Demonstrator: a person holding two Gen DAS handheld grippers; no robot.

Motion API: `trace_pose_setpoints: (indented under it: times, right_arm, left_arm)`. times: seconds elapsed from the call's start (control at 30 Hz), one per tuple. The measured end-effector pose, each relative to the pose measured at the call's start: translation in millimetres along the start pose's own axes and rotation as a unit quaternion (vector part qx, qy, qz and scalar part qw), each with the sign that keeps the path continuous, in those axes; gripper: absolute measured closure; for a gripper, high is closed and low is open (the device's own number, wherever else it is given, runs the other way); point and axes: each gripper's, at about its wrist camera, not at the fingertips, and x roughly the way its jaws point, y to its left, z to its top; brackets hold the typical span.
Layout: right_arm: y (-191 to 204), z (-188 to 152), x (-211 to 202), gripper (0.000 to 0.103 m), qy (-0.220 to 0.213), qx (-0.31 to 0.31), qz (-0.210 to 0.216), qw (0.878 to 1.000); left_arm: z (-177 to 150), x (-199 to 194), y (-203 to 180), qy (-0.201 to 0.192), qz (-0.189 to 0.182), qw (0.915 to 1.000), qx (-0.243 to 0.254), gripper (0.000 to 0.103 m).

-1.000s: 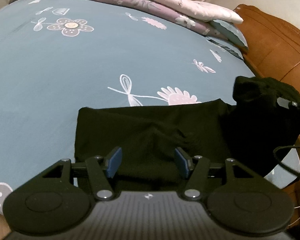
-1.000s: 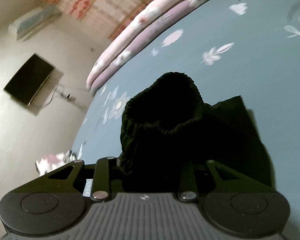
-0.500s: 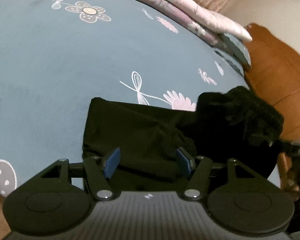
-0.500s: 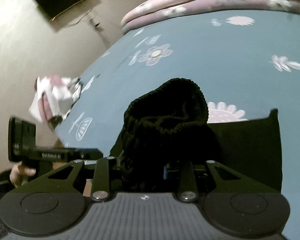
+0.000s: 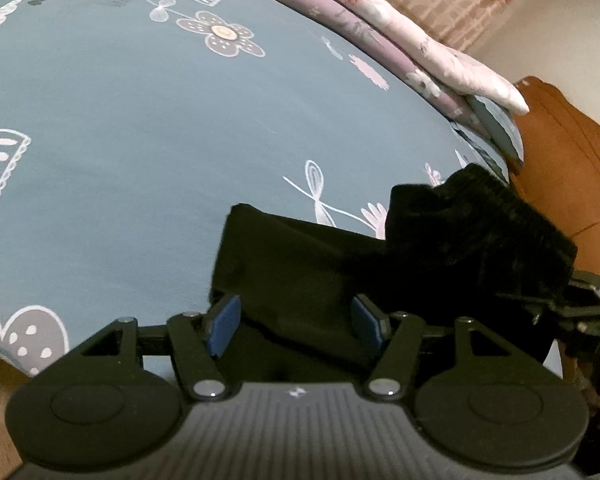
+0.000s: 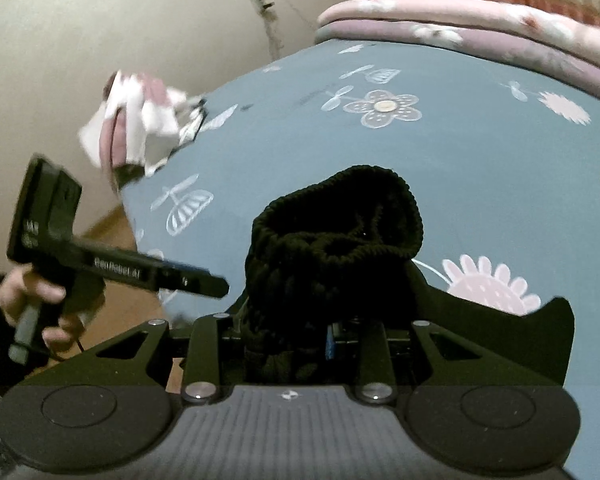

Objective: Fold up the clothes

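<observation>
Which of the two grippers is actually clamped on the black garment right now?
The right gripper, shut on the garment's ribbed cuff. The left gripper has its blue pads apart.

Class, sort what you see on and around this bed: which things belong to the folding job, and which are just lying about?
Job:
black garment
right gripper, shut on its ribbed cuff
left gripper, open

Lying about:
folded floral quilt
crumpled pink-and-white cloth
wooden bed frame
</observation>
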Motion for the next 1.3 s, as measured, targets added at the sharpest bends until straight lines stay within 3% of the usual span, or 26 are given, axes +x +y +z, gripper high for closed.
trace_pose_setpoints:
  times: [0.3, 0.7, 0.83, 0.93, 1.07, 1.2, 1.27, 1.3]
  right_arm:
    - [30, 4, 28, 0.068, 0.033, -0.078, -0.012, 0.996]
    - [68, -5, 72, 0.067, 0.074, -0.168, -0.045, 0.982]
    - [74, -9, 85, 0.052, 0.092, -0.180, -0.039, 0.979]
    - [77, -12, 89, 0.039, 0.109, -0.185, -0.013, 0.977]
    - [78, -3, 77, 0.031, 0.109, -0.184, 0.042, 0.976]
    - [67, 23, 59, 0.033, 0.098, -0.177, 0.066, 0.977]
    - [59, 37, 56, 0.052, 0.109, -0.194, 0.052, 0.973]
    - [53, 44, 58, 0.057, 0.121, -0.204, 0.042, 0.971]
  left_arm:
    - [-5, -10, 15, -0.015, 0.013, 0.9996, -0.022, 0.041]
    - [-12, -15, 35, -0.022, 0.027, 0.9983, -0.046, 0.041]
    - [-14, -15, 39, -0.023, 0.030, 0.9980, -0.051, 0.041]
    - [-15, -15, 41, -0.024, 0.032, 0.9977, -0.054, 0.041]
    - [-16, -15, 45, -0.025, 0.037, 0.9973, -0.059, 0.041]
    - [-17, -17, 43, -0.028, 0.036, 0.9976, -0.052, 0.041]
    - [-18, -20, 39, -0.028, 0.030, 0.9984, -0.039, 0.041]
    - [-16, -20, 36, -0.026, 0.024, 0.9991, -0.025, 0.041]
